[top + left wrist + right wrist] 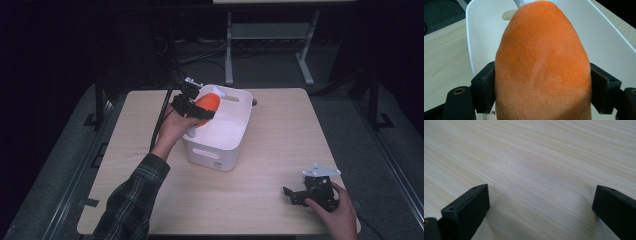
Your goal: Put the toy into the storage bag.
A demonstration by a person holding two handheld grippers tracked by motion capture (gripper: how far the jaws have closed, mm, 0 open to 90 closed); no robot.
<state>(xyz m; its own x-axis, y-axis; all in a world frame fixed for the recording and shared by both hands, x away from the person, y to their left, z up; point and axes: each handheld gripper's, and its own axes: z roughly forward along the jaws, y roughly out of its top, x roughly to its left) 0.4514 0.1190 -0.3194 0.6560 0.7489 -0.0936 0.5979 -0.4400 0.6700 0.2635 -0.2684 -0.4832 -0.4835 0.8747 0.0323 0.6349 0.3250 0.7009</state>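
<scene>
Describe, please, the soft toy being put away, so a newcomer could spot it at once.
On the pale wooden table stands a white plastic bin. Over its left rim, the left gripper clamps an orange plush egg-shaped toy. It is the scene's sole bright, furry thing.

Light wood table [260, 200] w/ white bin [215, 152] standing near its middle.
</scene>
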